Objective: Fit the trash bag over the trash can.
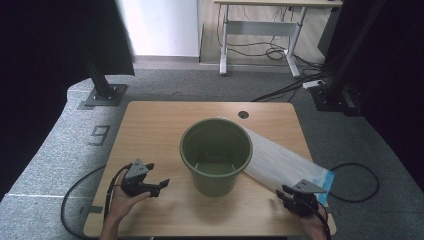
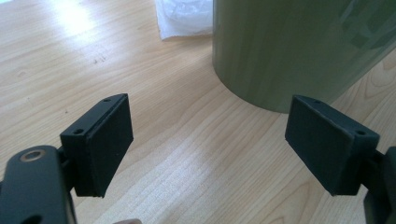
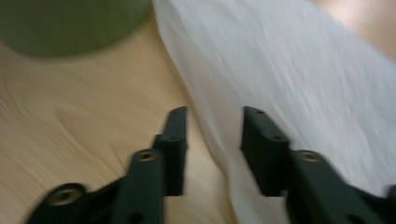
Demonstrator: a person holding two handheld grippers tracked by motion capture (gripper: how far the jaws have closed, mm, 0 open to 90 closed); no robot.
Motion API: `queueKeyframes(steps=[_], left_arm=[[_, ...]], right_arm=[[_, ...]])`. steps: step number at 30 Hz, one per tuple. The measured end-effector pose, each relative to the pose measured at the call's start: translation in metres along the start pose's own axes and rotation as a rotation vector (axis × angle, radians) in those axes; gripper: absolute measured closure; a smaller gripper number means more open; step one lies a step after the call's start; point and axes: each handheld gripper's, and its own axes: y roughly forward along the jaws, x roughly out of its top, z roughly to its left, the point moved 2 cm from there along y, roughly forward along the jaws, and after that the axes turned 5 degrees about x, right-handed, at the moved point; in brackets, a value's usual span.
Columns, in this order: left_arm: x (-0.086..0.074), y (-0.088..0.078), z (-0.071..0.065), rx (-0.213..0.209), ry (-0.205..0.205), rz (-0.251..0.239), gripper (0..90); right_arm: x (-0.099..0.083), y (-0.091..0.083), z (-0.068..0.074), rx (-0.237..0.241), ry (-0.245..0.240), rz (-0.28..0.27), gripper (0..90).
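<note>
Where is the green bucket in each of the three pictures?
High view: the green bucket stands in the middle of the table.
Left gripper view: its wall is at the upper right.
Right gripper view: it is blurred at the top left corner.
Shared landmark: the white plastic bag beside it.

Gaping tool beside green bucket

We see a smooth, slightly glossy green plastic bucket on a matt wood-grain surface. Beside it lies a thin, crinkly white plastic bag.
</note>
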Motion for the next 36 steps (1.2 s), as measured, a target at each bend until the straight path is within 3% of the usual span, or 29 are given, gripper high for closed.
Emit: queueKeyframes(steps=[2,5,11,15,20,24,27,32,36], left_arm=[[0.000,0.000,0.000,0.001,0.000,0.001,14.9],[-0.001,-0.001,0.001,0.009,0.001,0.003,14.9],[-0.005,-0.003,0.000,0.021,-0.002,0.014,14.9],[-0.007,-0.007,0.000,0.028,-0.008,0.012,14.9],[-0.011,-0.010,0.000,0.039,-0.016,0.015,15.0],[-0.013,-0.012,-0.002,0.045,-0.015,0.019,14.9],[-0.013,-0.013,-0.002,0.049,-0.017,0.017,14.9],[-0.014,-0.016,-0.001,0.052,-0.020,0.015,14.9],[-0.014,-0.018,0.000,0.052,-0.021,0.008,15.0]], right_arm=[[0.012,0.005,0.003,0.010,-0.004,-0.025,46.7],[0.030,0.021,0.001,0.028,-0.001,-0.019,38.6],[0.058,0.059,-0.001,0.080,-0.027,0.004,33.0],[0.064,0.083,-0.001,0.108,-0.040,0.034,32.4],[0.063,0.099,-0.001,0.136,-0.033,0.045,32.8],[0.060,0.108,0.000,0.125,-0.045,0.075,42.0],[0.059,0.110,0.000,0.127,-0.041,0.088,59.0],[0.057,0.108,-0.001,0.130,-0.033,0.089,79.7],[0.049,0.102,0.000,0.126,-0.035,0.099,88.3]])
